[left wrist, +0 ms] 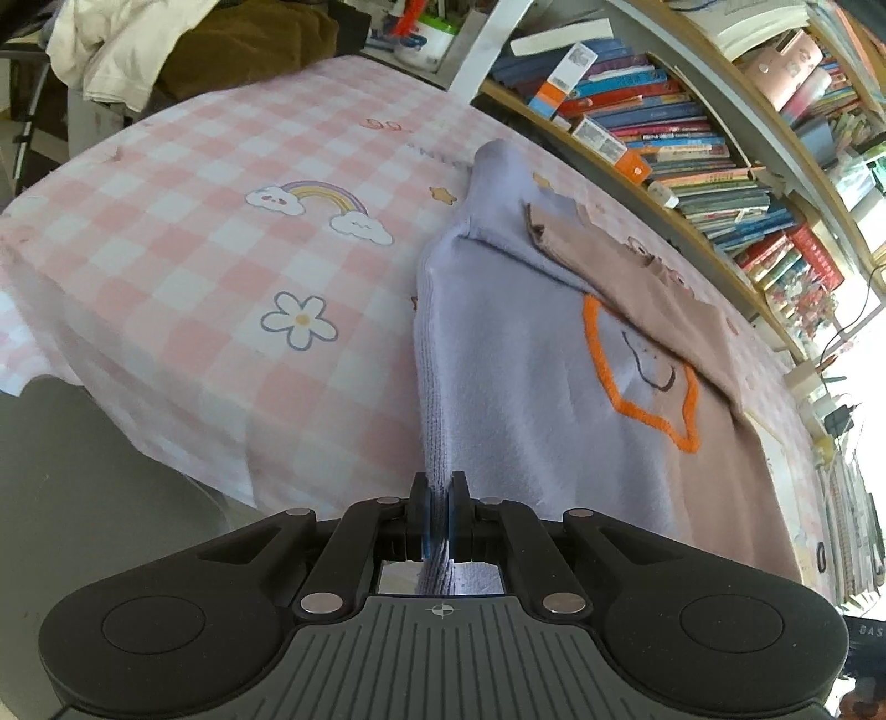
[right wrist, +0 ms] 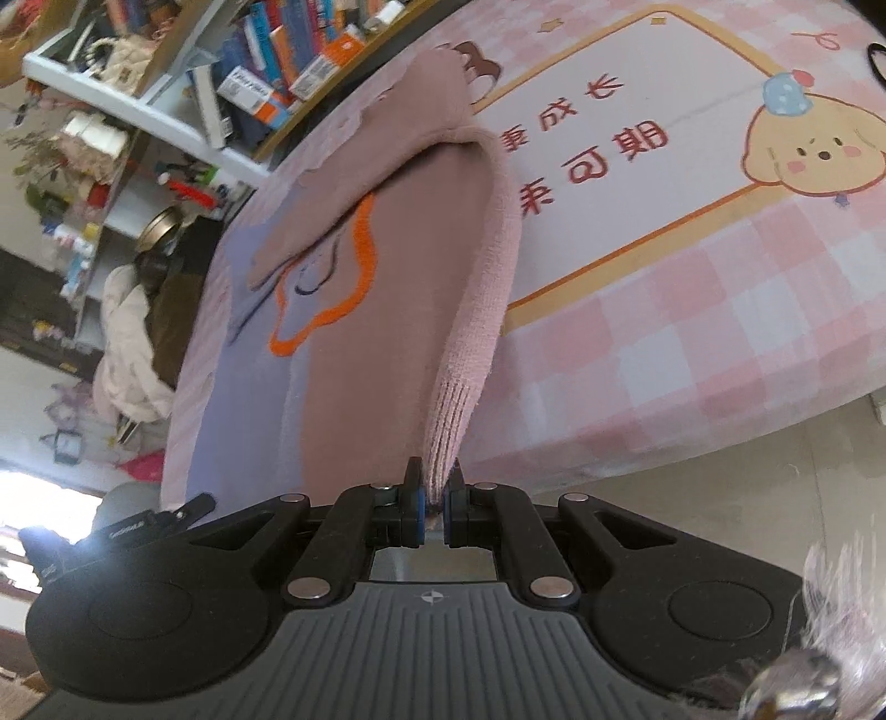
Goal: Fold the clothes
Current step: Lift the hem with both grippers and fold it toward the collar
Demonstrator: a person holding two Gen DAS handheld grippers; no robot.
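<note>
A sweater [left wrist: 531,387], half lavender and half dusty pink with an orange star outline, lies on a pink checked cloth over the table [left wrist: 221,266]. My left gripper [left wrist: 440,498] is shut on the ribbed hem at the lavender corner, lifted at the table's near edge. My right gripper [right wrist: 434,493] is shut on the ribbed hem at the pink corner of the sweater [right wrist: 387,288], also lifted off the table. A pink sleeve [left wrist: 637,277] lies folded across the sweater's chest.
Bookshelves [left wrist: 692,127] packed with books run along the far side of the table. A pile of clothes [left wrist: 166,50] sits beyond the table's far end. The cloth [right wrist: 692,194] has a printed dog and text panel to the right of the sweater. Floor lies below the near edge.
</note>
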